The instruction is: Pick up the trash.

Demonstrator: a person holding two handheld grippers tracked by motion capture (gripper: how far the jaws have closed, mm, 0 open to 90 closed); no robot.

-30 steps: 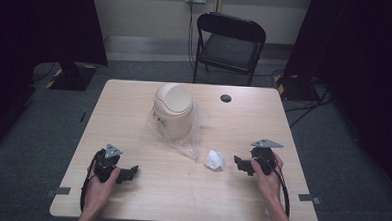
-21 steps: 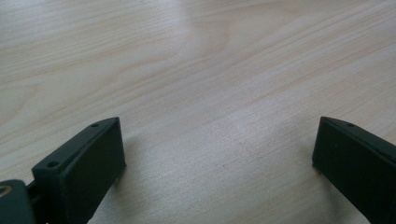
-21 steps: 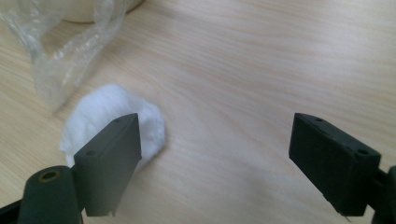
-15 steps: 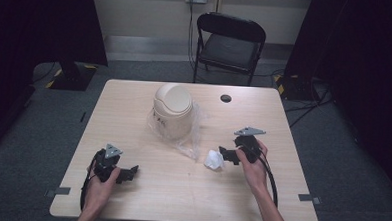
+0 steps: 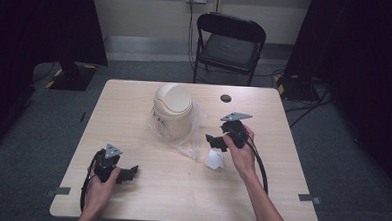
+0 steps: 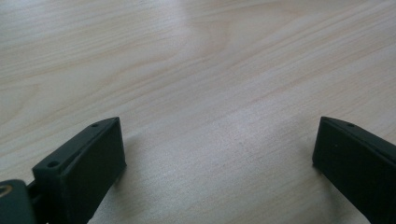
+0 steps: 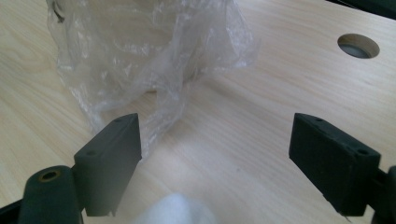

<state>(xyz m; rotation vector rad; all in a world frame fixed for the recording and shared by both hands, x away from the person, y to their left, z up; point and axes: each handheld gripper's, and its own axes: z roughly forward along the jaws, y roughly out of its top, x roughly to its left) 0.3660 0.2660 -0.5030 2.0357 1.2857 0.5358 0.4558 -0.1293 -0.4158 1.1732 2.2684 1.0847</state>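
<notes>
the right hand-held gripper (image 5: 216, 140) hovers with its jaws spread wide just above the crumpled white tissue (image 5: 214, 160), whose top edge shows blurred between the jaws in the right gripper view (image 7: 175, 210), while the clear plastic bag (image 7: 149, 60) around the small cream bin (image 5: 172, 108) lies close ahead on the table (image 5: 282, 159). the likely slip is that one jaw snags the loose bag instead and drags the bin. the left hand-held gripper (image 5: 129, 171), also spread, rests well apart near the table's front edge.

A bin (image 5: 172, 111) stood mid-table (image 5: 130, 197) toward the far edge, on a plastic bag (image 5: 188, 140); a tissue wad (image 5: 214, 160) lay right of the bag, nearer the front edge.
</notes>
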